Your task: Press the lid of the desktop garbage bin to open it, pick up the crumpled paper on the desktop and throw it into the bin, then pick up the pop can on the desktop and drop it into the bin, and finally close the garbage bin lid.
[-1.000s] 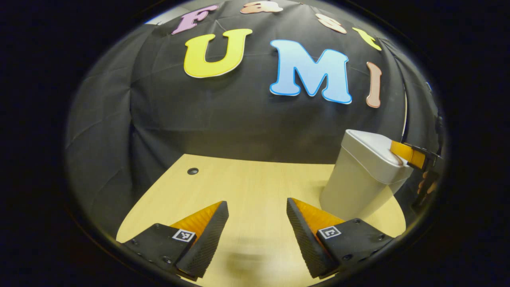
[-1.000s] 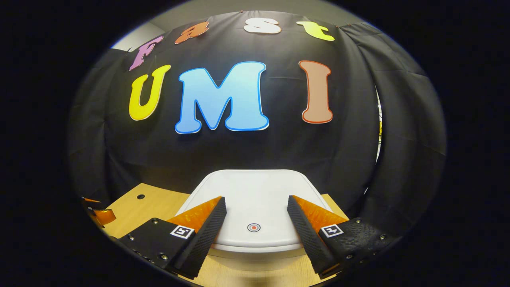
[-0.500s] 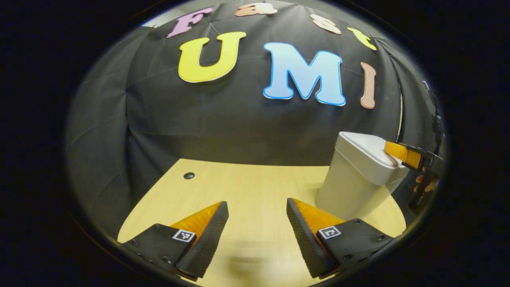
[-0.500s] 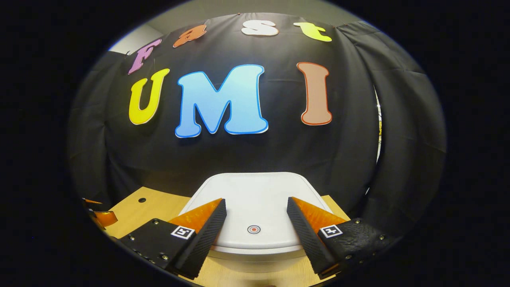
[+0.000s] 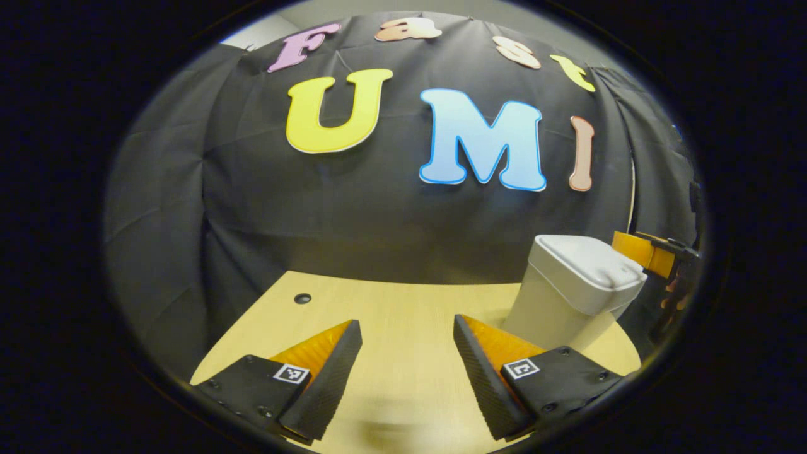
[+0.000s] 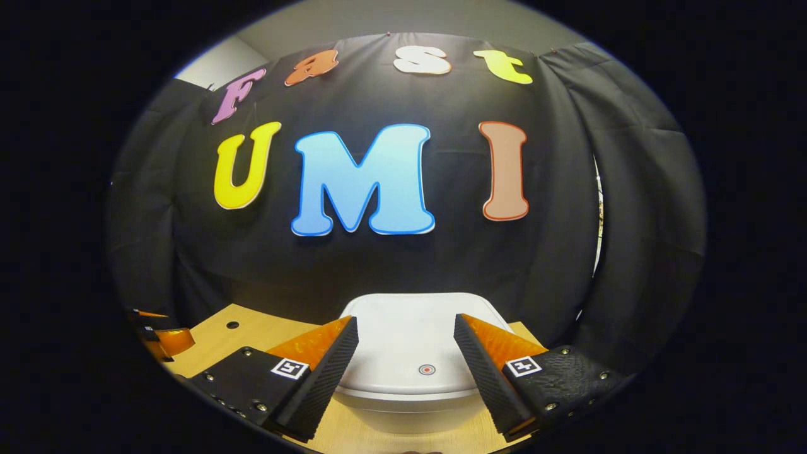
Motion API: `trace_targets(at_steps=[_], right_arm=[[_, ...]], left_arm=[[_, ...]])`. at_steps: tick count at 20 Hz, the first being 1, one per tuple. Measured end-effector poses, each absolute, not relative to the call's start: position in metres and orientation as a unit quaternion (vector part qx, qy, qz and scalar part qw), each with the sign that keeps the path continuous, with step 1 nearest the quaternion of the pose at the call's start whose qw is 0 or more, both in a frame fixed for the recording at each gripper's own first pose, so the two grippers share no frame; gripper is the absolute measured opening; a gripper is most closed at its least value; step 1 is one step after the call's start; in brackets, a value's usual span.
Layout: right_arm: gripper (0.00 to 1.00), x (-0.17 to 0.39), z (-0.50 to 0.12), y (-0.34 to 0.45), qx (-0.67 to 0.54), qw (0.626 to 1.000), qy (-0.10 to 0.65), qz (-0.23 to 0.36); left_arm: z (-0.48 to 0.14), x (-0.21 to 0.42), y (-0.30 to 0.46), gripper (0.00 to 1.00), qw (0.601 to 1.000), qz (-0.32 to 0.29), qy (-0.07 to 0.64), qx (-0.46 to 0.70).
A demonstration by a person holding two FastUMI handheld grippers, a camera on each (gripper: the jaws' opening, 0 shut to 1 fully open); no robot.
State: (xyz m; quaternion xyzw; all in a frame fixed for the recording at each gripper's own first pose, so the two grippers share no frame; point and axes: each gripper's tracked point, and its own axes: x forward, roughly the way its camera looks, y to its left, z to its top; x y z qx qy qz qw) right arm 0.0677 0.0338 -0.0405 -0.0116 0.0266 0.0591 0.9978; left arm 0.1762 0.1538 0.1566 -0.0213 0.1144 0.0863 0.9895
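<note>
A: Start with the left gripper view. What do you make of it?

B: The left tongs are spread wide with nothing between them, hanging over the pale wooden bench. The white plastic desktop garbage bin with the rounded lid stands toward the bench's far right corner, lid down. Just past the bin I can see the right tongs near its lid, held by a hand whose fingers are barely visible at the edge; I cannot tell whether they touch it.

A: Any crumpled paper or pop can on the bench?

B: None that I can find on the part of the bench I can see. There is a small round dark hole in the top near the back left, and the black cloth wall hangs right behind it.

A: And the right gripper view?

B: The right tongs are also spread and hold nothing. They sit above the front edge of the bin's flat white lid, which carries a small red ring mark lying between the fingers. The left tongs peek in at the far left over the bench.

A: So how far along?

B: With the lid shut, I'd judge it is either the very start, lid not yet pressed, or the very end, lid closed over the rubbish. I cannot tell which.
</note>
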Motion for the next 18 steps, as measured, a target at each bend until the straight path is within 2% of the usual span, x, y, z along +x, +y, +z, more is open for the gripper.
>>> trace_targets(at_steps=[3,4,5,8,14,18], right_arm=[[0.98,0.051,-0.019,0.041,-0.011,0.998,0.006,0.062],[0.98,0.045,-0.013,0.042,-0.010,0.998,0.000,0.060],[0.98,0.040,-0.009,0.042,-0.010,0.998,-0.005,0.057],[0.98,0.026,-0.004,0.032,-0.012,0.999,-0.010,0.038],[0.98,0.008,-0.004,-0.007,-0.029,0.999,-0.016,0.022],[0.98,0.006,-0.001,-0.051,-0.032,0.999,-0.025,0.034]], left_arm=[[0.172,0.179,0.146,0.96,0.993,0.070,0.097,-0.006],[0.176,0.180,0.141,0.99,0.994,0.061,0.091,-0.001],[0.178,0.183,0.132,0.95,0.995,0.050,0.088,0.003],[0.183,0.190,0.099,0.92,0.996,0.007,0.087,0.020],[0.192,0.203,0.021,0.94,0.995,-0.048,0.077,0.039],[0.197,0.207,-0.042,0.95,0.995,-0.047,0.071,0.046]])
